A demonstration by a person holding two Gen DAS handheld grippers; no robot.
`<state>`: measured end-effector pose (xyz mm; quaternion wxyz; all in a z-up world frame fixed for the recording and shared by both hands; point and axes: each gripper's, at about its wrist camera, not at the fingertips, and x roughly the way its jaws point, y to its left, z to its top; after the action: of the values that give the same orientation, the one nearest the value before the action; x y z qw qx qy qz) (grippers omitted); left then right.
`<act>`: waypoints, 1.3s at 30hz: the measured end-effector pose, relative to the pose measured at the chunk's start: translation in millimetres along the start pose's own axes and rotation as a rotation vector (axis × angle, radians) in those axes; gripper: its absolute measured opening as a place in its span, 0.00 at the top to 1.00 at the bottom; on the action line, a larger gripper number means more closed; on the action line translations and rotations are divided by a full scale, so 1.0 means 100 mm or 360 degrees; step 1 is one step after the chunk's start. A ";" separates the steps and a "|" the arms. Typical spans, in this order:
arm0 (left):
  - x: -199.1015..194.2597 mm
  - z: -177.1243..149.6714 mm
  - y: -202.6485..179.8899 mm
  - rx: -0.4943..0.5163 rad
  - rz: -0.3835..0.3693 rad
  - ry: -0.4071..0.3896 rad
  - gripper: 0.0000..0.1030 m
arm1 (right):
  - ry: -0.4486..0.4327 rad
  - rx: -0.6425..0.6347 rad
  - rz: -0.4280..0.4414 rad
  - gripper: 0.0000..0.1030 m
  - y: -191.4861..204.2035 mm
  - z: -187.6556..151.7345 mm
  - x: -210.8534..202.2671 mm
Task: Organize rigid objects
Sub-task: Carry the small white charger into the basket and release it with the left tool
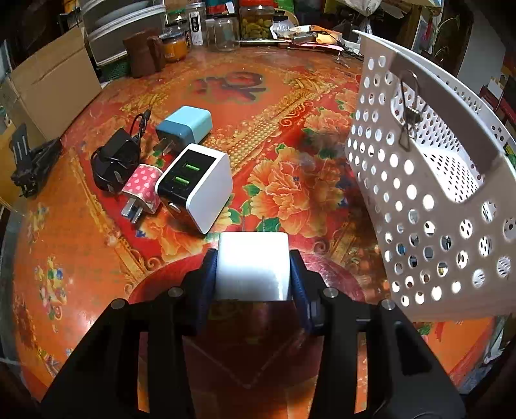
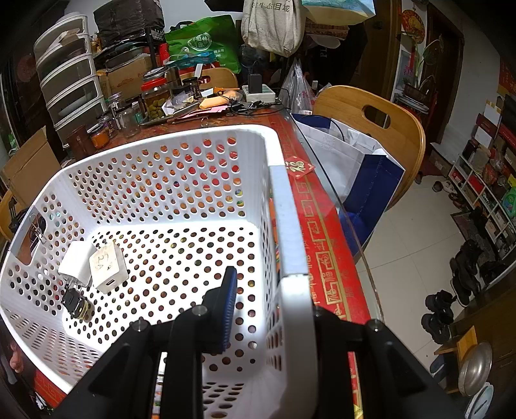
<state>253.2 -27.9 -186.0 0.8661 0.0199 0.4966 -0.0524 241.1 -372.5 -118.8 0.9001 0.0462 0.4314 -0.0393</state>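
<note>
My left gripper (image 1: 253,274) is shut on a white cube charger (image 1: 252,266), held above the red floral table (image 1: 290,96). Left of it lie a white-and-black two-port charger (image 1: 195,187), a pink polka-dot charger (image 1: 143,190), a blue charger (image 1: 185,125) and a black adapter with cable (image 1: 114,161). The white perforated basket (image 1: 419,193) stands tilted at the right. My right gripper (image 2: 267,303) is shut on the basket's near rim (image 2: 290,258). Inside the basket lie two white chargers (image 2: 93,266) and a small dark plug (image 2: 75,303).
Jars (image 1: 256,21), a cardboard box (image 1: 51,80) and plastic drawers (image 2: 69,74) crowd the table's far side. A black clamp (image 1: 29,161) sits at the left edge. A wooden chair (image 2: 371,129) with a blue-and-white bag (image 2: 361,167) stands beyond the table's right edge.
</note>
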 end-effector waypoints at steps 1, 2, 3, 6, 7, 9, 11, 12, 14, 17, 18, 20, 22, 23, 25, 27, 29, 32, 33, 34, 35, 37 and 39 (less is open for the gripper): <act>-0.03 -0.02 0.01 -0.0009 -0.0017 -0.0017 0.61 | -0.0001 0.0000 0.0002 0.76 0.00 0.00 0.00; -0.08 -0.03 0.04 -0.0014 -0.0044 -0.0051 0.61 | 0.0000 0.0000 0.0001 0.76 0.00 0.00 0.00; -0.13 -0.04 0.05 -0.0006 -0.0045 -0.0081 0.61 | 0.0000 -0.0001 0.0000 0.76 0.00 0.00 0.00; -0.29 -0.06 0.10 0.0019 0.0018 -0.0158 0.61 | -0.0002 0.0000 0.0002 0.76 -0.01 0.00 0.00; -0.31 -0.06 0.13 0.0014 0.0018 -0.0169 0.61 | -0.0003 0.0001 0.0003 0.76 -0.01 0.00 0.00; -0.40 -0.06 0.19 0.0004 0.0028 -0.0199 0.61 | -0.0006 0.0003 0.0006 0.76 -0.01 0.00 0.00; -0.49 -0.06 0.26 0.0003 0.0056 -0.0230 0.61 | -0.0005 0.0002 0.0006 0.76 -0.02 0.00 0.00; -0.54 -0.06 0.29 0.0002 0.0082 -0.0245 0.61 | -0.0004 0.0000 0.0005 0.76 -0.02 0.00 0.00; -0.64 -0.01 0.32 0.0012 0.0206 -0.0292 0.61 | -0.0005 -0.0002 0.0006 0.76 -0.01 0.00 0.00; -0.80 0.09 0.37 0.0015 0.0412 -0.0346 0.61 | -0.0005 -0.0006 0.0007 0.76 -0.01 0.00 0.00; -0.85 0.13 0.39 0.0009 0.0438 -0.0349 0.61 | -0.0006 -0.0005 0.0011 0.76 -0.02 0.00 0.00; -0.97 0.22 0.44 -0.0001 0.0500 -0.0374 0.61 | -0.0009 -0.0003 0.0013 0.76 -0.01 0.00 0.00; -1.09 0.31 0.41 0.0023 0.0570 -0.0416 0.61 | -0.0009 -0.0007 0.0016 0.76 -0.01 0.00 0.00; -1.18 0.36 0.35 0.0053 0.0605 -0.0450 0.61 | -0.0009 -0.0009 0.0016 0.76 0.00 0.00 0.00; -1.33 0.44 0.25 0.0099 0.0632 -0.0494 0.61 | -0.0008 -0.0013 0.0019 0.76 0.00 0.00 0.00; -1.50 0.52 0.06 0.0179 0.0638 -0.0541 0.61 | -0.0007 -0.0015 0.0021 0.76 0.00 0.00 0.00; -1.61 0.63 -0.22 0.0286 0.0634 -0.0565 0.61 | -0.0008 -0.0015 0.0023 0.76 0.00 0.01 0.00; -1.61 0.74 -0.62 0.0440 0.0644 -0.0575 0.61 | -0.0008 -0.0015 0.0024 0.76 0.00 0.01 0.00; -1.55 0.79 -0.76 0.0500 0.0660 -0.0563 0.61 | -0.0007 -0.0015 0.0022 0.76 0.00 0.01 0.00; -1.47 0.84 -0.87 0.0536 0.0667 -0.0543 0.61 | -0.0007 -0.0016 0.0022 0.76 0.00 0.01 0.00; -1.39 0.89 -0.98 0.0574 0.0667 -0.0512 0.61 | -0.0007 -0.0015 0.0023 0.76 0.00 0.01 0.00; -1.25 0.96 -1.17 0.0644 0.0660 -0.0457 0.61 | -0.0008 -0.0014 0.0023 0.76 0.00 0.01 0.00; -1.13 1.00 -1.42 0.0739 0.0668 -0.0412 0.61 | -0.0009 -0.0015 0.0026 0.76 0.00 0.01 0.00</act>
<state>266.4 -169.4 -35.5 0.8862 0.3116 0.3425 0.0131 241.7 -372.5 -118.7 0.9018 0.0453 0.4286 -0.0302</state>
